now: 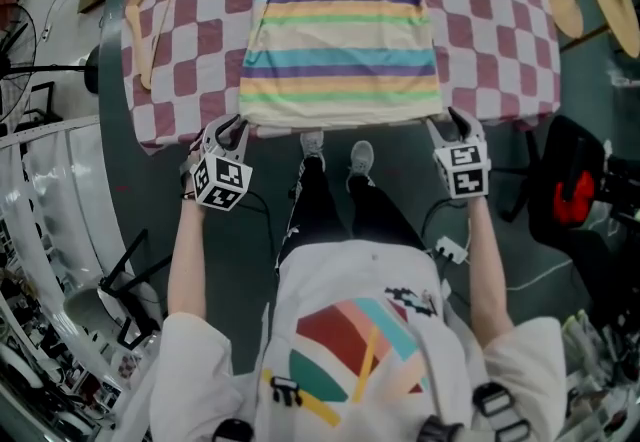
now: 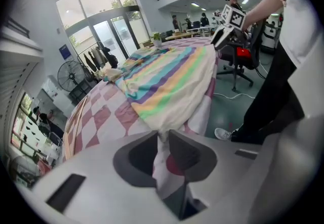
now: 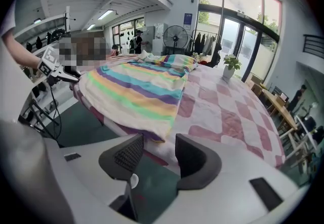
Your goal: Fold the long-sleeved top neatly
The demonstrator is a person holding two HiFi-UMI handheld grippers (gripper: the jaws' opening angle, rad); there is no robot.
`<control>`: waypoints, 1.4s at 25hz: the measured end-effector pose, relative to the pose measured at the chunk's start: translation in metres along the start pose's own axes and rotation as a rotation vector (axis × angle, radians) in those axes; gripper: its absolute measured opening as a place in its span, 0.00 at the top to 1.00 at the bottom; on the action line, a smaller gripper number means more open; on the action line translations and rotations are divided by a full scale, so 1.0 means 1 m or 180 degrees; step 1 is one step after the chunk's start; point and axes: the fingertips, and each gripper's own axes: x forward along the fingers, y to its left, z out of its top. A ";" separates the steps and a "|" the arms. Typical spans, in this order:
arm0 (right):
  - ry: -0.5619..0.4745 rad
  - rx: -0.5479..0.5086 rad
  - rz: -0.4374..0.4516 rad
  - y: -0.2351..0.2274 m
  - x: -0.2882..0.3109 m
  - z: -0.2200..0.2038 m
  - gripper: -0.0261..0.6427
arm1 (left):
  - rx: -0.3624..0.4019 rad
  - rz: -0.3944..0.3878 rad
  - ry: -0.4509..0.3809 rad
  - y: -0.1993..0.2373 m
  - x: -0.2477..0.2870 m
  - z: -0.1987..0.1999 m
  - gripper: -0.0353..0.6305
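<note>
Pinching striped top (image 2: 167, 78): left tongs (image 2: 163, 136).

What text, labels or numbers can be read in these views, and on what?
No legible text in any view.
Left marker cube, right marker cube: square code patterns only, no letters or digits.
Blue wall sign: too small to read.
Dark T-shirt print: too blurred to read.

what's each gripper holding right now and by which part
The left gripper pinches the striped top at its near hem corner; the right gripper holds nothing, jaws apart.
</note>
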 end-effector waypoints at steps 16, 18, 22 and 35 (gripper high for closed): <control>0.0052 -0.0130 -0.0064 0.000 -0.006 0.007 0.92 | -0.0494 0.0049 0.0004 0.006 -0.003 -0.004 0.92; 0.0008 -0.0166 -0.0055 -0.002 -0.012 0.011 0.93 | -0.0725 0.0065 -0.0081 0.011 -0.011 0.000 0.92; -0.0145 -0.0182 -0.0022 -0.006 -0.031 0.027 0.93 | -0.1078 0.0187 -0.0189 0.028 -0.037 0.012 0.92; -0.0772 -0.0175 -0.0080 -0.064 -0.064 0.155 0.94 | -0.1737 0.0912 -0.0596 0.147 -0.079 0.118 0.92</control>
